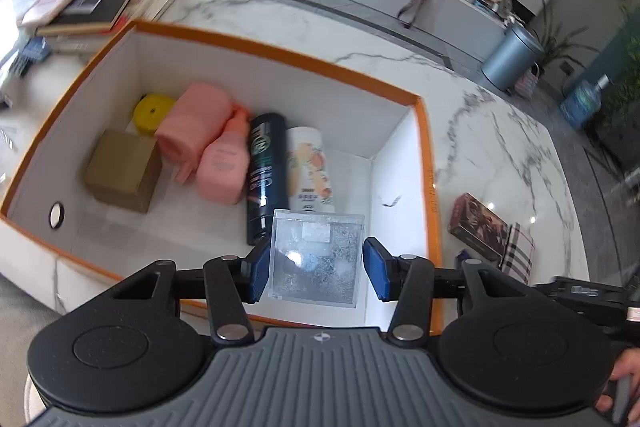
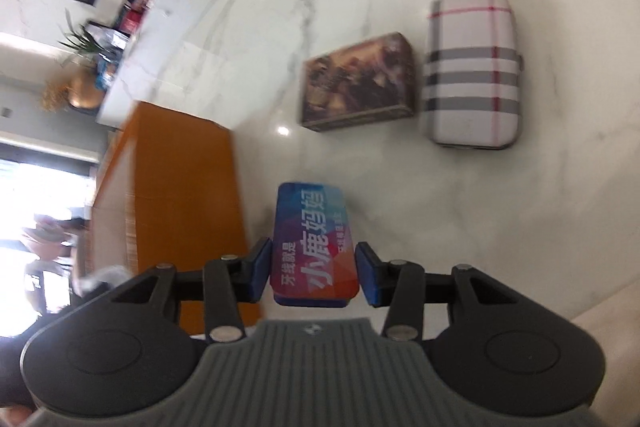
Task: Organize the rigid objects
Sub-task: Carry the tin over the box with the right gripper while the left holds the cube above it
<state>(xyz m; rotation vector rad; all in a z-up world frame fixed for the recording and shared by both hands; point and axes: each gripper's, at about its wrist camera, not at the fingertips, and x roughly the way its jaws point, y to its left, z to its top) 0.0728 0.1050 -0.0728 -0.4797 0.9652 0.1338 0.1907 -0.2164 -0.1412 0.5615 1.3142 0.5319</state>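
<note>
The orange-rimmed white cardboard box (image 1: 424,163) stands open on the white marble surface (image 1: 500,155). Inside it, from left to right: a brown cardboard cube (image 1: 122,177), a yellow round disc (image 1: 152,111) behind it, a pink plastic cup lying on its side (image 1: 192,127), a pink pump bottle (image 1: 224,167), a dark cylindrical can (image 1: 266,171) and a white printed cylinder (image 1: 310,171). The left gripper (image 1: 314,269) holds a clear square plastic case (image 1: 316,259) over the near part of the box, its fingers (image 1: 258,273) part-open and closed on the case sides. Right of the box lie a brown pictured box (image 2: 360,79) and a plaid-patterned rounded case (image 2: 472,67), just beside each other. The right gripper (image 2: 314,273) has a blue-and-red printed flat box (image 2: 314,247) between its part-open fingers (image 2: 260,271), above the surface near the orange box wall (image 2: 168,187); whether the right-hand finger touches it, I cannot tell.
</note>
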